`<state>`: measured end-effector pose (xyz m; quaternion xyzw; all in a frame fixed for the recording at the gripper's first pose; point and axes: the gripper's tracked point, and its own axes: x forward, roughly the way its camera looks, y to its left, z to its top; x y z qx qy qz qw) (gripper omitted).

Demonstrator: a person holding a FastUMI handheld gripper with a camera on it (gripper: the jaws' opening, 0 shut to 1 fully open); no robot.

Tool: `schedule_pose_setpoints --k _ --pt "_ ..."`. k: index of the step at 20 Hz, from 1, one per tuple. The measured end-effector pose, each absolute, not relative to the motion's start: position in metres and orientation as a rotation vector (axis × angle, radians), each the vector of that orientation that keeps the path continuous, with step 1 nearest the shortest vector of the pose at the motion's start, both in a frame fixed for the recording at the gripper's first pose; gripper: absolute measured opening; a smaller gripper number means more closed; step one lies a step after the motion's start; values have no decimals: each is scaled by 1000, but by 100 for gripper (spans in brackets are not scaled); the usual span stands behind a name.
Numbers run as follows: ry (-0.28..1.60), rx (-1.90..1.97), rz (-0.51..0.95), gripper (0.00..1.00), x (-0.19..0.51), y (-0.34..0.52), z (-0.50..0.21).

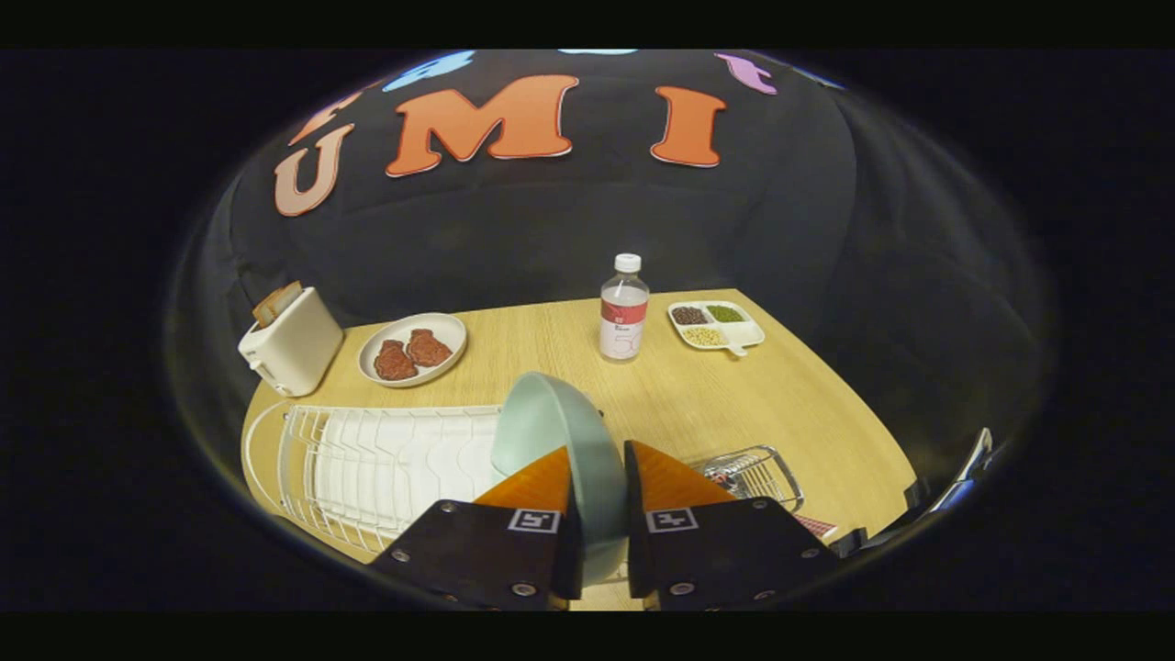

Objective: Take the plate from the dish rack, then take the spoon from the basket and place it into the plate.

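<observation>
Camera rides the tool (601, 500), looking forward and down over the table (780, 404).

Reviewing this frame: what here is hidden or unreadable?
- Gripper view: the spoon's place in the wire basket is unclear; the right tool finger covers its near side.
- The pale green plate, clamped in the tool, hides its lower rim behind the fingers.
- The white wire dish rack is partly covered by the left finger.

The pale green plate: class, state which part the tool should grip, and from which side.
The rim. The plate stands on edge beside the dish rack, so only its thin edge fits between the fingers; come from its near edge, as the tool grips it now.
</observation>
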<state>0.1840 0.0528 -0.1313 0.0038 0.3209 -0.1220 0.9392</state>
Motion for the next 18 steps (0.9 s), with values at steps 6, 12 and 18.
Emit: schedule_pose_setpoints --k 6,12,18 --pt "599 -167 -322 19 189 60 -102" --pt "496 -205 -372 19 180 49 -68" --pt "466 56 -264 19 132 56 -65"
